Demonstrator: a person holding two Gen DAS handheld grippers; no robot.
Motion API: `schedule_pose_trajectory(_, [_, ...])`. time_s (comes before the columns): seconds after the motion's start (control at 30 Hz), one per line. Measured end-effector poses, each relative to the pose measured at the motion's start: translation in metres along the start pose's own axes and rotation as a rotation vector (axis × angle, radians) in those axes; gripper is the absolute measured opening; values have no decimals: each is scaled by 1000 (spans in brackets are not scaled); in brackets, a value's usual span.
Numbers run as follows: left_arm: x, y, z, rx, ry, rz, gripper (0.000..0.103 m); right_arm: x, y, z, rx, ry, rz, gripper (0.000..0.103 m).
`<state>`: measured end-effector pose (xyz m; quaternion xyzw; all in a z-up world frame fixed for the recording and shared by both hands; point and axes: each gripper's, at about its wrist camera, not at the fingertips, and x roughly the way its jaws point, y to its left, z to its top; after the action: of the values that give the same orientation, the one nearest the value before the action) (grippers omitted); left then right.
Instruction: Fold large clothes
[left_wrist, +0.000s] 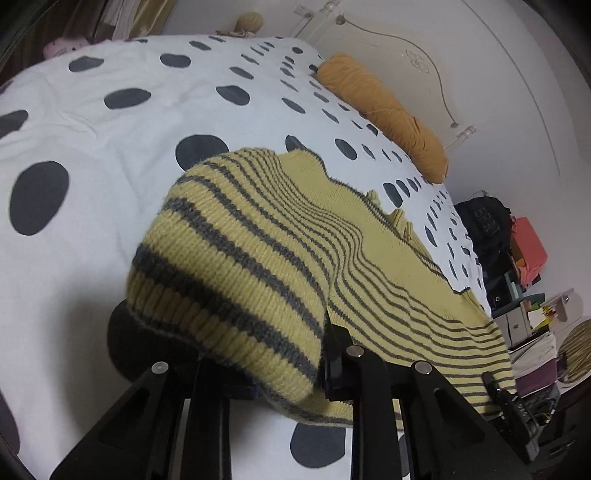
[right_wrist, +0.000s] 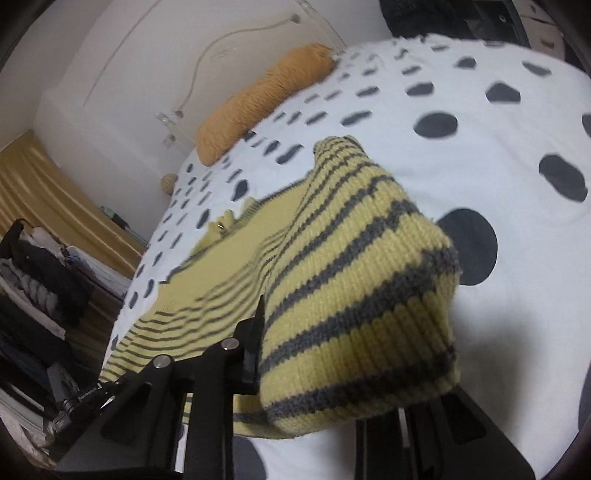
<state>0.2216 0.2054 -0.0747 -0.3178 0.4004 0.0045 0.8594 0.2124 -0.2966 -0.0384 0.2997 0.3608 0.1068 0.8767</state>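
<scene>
Sweater (left_wrist: 258, 236) cuffs pinched in both grippers over bedspread (left_wrist: 110, 122).

Faint pale lettering runs down a black bag (left_wrist: 484, 225) standing on the floor beyond the bed, but it is too small and blurred to read. The other gripper (right_wrist: 86, 402) bears a small white marking, also illegible.

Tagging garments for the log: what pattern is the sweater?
Sweater: pale yellow knit with thin grey stripes, clearest in the left wrist view.
</scene>
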Motion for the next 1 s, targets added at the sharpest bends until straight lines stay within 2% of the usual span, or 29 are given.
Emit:
schedule_pose_trajectory(0.17, [-47,7,-28,7,-14,-11,22,-41,17,-17,-60,-13,-5,24])
schedule_pose_trajectory(0.37, [-110,41,-99,-23,31,-2,22,-98,-14,-83,-21,119,-17,24])
schedule_pose_trajectory(0.47, [-118,57,-126,-36,56,38,24,-117,-33,-112,13,160,-36,25])
schedule_pose_trajectory(0.53, [-108,64,-133,-46,68,63,26,-113,-42,-123,30,160,-50,27])
schedule_pose_trajectory(0.6, [-101,65,-135,-34,60,78,32,-97,-52,-129,45,187,-86,32])
schedule_pose_trajectory(0.63, [-100,63,-135,-14,55,91,39,-94,-57,-131,66,180,-85,44])
schedule_pose_trajectory(0.7, [-99,63,-136,-5,57,92,43,-93,-66,-132,111,171,-51,47])
schedule_pose_trajectory(0.8, [-102,68,-136,-15,68,110,62,-107,-70,-129,145,188,-58,51])
schedule_pose_trajectory(0.83, [-105,70,-136,-14,63,141,73,-113,-72,-129,161,196,-70,55])
schedule_pose_trajectory(0.87, [-107,69,-134,-6,57,177,82,-125,-75,-129,180,196,-104,60])
schedule_pose_trajectory(0.93, [-113,68,-132,30,33,277,93,-149,-77,-129,177,175,-184,64])
schedule_pose_trajectory(1.0, [-116,66,-132,61,21,317,94,-172,-69,-127,101,148,-292,64])
